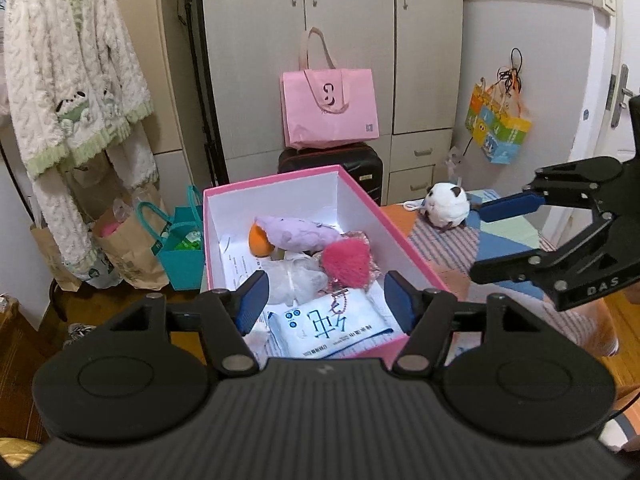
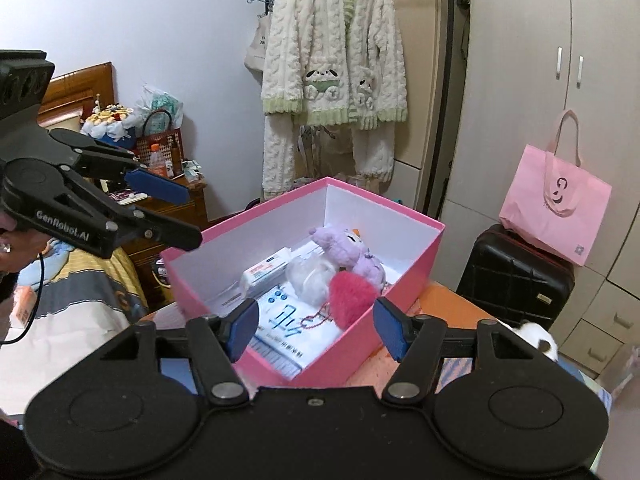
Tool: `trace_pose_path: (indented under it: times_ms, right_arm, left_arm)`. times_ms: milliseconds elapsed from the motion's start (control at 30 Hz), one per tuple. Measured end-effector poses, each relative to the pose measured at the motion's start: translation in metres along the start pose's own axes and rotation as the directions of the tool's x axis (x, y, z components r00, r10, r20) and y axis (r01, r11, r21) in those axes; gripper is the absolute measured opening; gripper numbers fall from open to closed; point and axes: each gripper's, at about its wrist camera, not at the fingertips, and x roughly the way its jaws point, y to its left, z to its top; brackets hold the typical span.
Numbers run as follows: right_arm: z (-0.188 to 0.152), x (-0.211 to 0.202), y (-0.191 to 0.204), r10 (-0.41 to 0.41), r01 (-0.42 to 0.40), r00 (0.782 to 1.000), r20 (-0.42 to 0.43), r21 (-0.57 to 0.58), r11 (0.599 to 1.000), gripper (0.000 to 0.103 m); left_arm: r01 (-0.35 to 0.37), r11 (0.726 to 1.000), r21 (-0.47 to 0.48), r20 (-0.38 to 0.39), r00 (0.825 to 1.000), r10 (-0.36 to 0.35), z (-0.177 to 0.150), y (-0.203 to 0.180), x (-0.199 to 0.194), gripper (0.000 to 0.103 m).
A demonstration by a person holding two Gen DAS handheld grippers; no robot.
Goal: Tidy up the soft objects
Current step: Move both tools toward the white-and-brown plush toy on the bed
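Observation:
A pink box (image 1: 392,220) (image 2: 404,284) stands open on the table. Inside lie a purple plush (image 1: 300,234) (image 2: 352,252), a pink fluffy ball (image 1: 346,262) (image 2: 352,294), a white fluffy item (image 1: 292,276) (image 2: 310,276) and white tissue packs (image 1: 328,328) (image 2: 280,328). A white and brown plush (image 1: 446,204) (image 2: 538,338) sits on the table to the right of the box. My left gripper (image 1: 326,300) is open and empty above the box's near end. My right gripper (image 2: 316,328) is open and empty over the box's near corner; it also shows in the left wrist view (image 1: 486,236), close to the white plush.
A pink tote bag (image 1: 330,106) (image 2: 556,204) rests on a black suitcase (image 1: 360,164) (image 2: 516,276) behind the table. A fluffy white robe (image 1: 68,80) (image 2: 332,60) hangs at the rack. Paper bags (image 1: 128,248) and a teal bag (image 1: 182,252) stand on the floor.

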Motion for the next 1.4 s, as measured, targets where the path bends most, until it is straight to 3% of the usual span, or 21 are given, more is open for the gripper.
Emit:
trace_pose_path:
  times_ms: [133, 267, 433, 800, 933, 1067, 1267, 1400]
  right_arm:
    - [-0.006, -0.028, 0.006, -0.006, 0.006, 1.000, 0.010, 0.001, 1.000, 0.073]
    - [-0.018, -0.049, 0.010, -0.022, 0.022, 1.000, 0.015, 0.001, 1.000, 0.075]
    - [-0.039, -0.071, 0.011, -0.060, 0.060, 0.998, 0.024, 0.005, 0.998, 0.079]
    - [-0.088, -0.105, -0.011, -0.102, 0.098, 0.994, 0.046, 0.066, 0.993, 0.086]
    - [-0.102, -0.099, -0.028, -0.116, 0.111, 0.993, 0.036, 0.102, 0.989, 0.087]
    - [-0.115, -0.087, -0.049, -0.124, 0.119, 0.992, 0.032, 0.137, 0.983, 0.087]
    - [-0.125, -0.065, -0.078, -0.246, 0.236, 0.968, 0.051, 0.144, 0.961, 0.087]
    - [-0.125, -0.041, -0.095, -0.284, 0.279, 0.958, 0.036, 0.108, 0.954, 0.087]
  left_arm:
    - [0.027, 0.999, 0.038, -0.025, 0.999, -0.026, -0.004, -0.014, -0.017, 0.063]
    - [0.122, 0.992, 0.030, -0.087, 0.989, -0.119, -0.009, -0.024, -0.024, 0.063]
    - [0.143, 0.985, 0.100, -0.115, 0.985, -0.131, -0.018, -0.050, -0.029, 0.064]
    - [0.275, 0.938, 0.212, -0.204, 0.951, -0.233, -0.030, -0.122, -0.017, 0.070]
    - [0.313, 0.923, 0.224, -0.229, 0.937, -0.263, -0.030, -0.138, 0.001, 0.073]
    - [0.342, 0.923, 0.174, -0.234, 0.925, -0.299, -0.023, -0.144, 0.023, 0.073]
    - [0.368, 0.921, 0.127, -0.182, 0.922, -0.343, 0.000, -0.149, 0.054, 0.075]
    - [0.359, 0.931, 0.068, -0.157, 0.925, -0.345, 0.009, -0.152, 0.084, 0.075]
